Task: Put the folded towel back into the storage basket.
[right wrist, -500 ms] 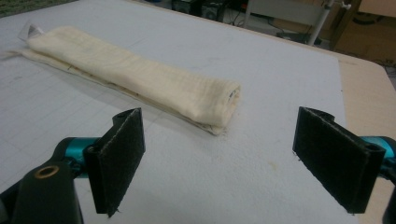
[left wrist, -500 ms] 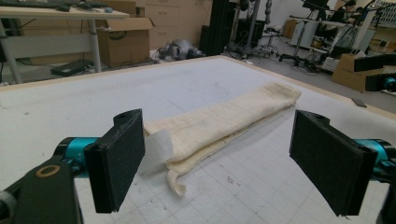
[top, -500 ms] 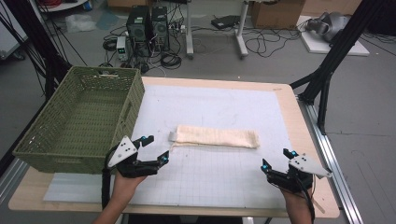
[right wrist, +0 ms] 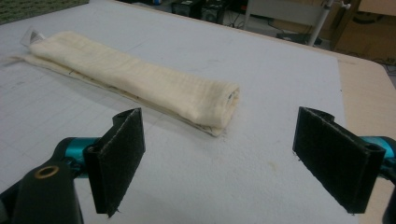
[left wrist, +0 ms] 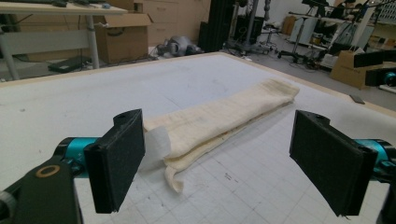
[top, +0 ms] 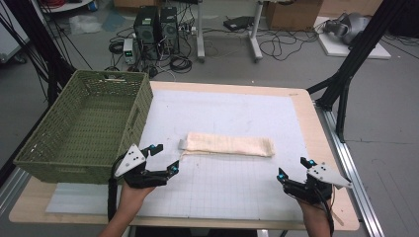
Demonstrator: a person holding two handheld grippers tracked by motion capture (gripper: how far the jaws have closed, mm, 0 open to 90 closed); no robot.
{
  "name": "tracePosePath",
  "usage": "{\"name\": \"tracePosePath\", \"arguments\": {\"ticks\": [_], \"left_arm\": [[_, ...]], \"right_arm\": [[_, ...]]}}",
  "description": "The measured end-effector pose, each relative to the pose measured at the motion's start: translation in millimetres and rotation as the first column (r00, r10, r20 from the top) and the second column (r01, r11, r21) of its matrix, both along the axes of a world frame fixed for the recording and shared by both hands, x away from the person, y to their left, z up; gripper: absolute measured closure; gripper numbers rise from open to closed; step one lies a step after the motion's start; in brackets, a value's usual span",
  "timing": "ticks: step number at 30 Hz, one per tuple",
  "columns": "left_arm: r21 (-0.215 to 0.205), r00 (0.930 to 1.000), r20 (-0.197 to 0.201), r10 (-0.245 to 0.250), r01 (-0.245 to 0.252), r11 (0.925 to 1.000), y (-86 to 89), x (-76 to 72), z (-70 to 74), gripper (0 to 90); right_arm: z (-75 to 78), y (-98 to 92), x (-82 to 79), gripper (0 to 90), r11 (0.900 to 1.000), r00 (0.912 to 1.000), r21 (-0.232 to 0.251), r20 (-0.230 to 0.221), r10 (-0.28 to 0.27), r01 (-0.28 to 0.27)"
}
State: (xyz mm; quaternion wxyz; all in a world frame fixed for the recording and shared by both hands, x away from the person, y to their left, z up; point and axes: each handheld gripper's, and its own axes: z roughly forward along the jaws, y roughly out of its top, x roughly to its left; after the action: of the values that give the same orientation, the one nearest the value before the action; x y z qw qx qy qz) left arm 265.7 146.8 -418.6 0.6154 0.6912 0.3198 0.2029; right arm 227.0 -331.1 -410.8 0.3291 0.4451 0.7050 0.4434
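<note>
A cream-coloured cloth folded into a long narrow bar [top: 228, 144] lies flat on the white gridded mat [top: 237, 187] that covers the wooden table [top: 323, 133]. Its long axis runs across the table from side to side, one end toward the left gripper [top: 164, 159] and the other toward the right gripper [top: 292, 169]. It lies ahead of both and between them, touching neither.

The left gripper's jaws stand wide apart with nothing between them, just short of the cloth's near end. The right gripper's jaws are likewise spread wide and empty, and the cloth's other end lies a little ahead of it, toward the table's middle.

The left gripper view looks along the folded cloth [left wrist: 219, 121] from its left end, where stacked layers show at the edge, a loose lower corner curls out onto the mat, and a small pale, translucent tab [left wrist: 156, 147] sticks out beside the left jaw. The right gripper view shows the opposite end of the cloth [right wrist: 135, 77], a rounded fold with the layer edges visible beneath it. From above these details blur into a plain strip.

A large green woven plastic basket [top: 59, 163] stands on the table just outside the left gripper, its near corner close behind that hand. The mat between each gripper and the cloth is bare. Beyond the table the floor holds computer towers [top: 158, 27], cables and cardboard boxes [top: 291, 12].
</note>
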Motion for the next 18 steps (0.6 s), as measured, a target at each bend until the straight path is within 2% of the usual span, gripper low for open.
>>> {"name": "tracePosePath", "arguments": {"ticks": [18], "left_arm": [[-0.010, 0.9996, -0.025, -0.012, 0.012, 0.9999, 0.2, 1.8, 6.4, 18.6]], "right_arm": [[-1.9, 0.4, 2.8, 15.8, 1.000, 0.9999, -0.006, -0.013, 0.011, -0.011]]}}
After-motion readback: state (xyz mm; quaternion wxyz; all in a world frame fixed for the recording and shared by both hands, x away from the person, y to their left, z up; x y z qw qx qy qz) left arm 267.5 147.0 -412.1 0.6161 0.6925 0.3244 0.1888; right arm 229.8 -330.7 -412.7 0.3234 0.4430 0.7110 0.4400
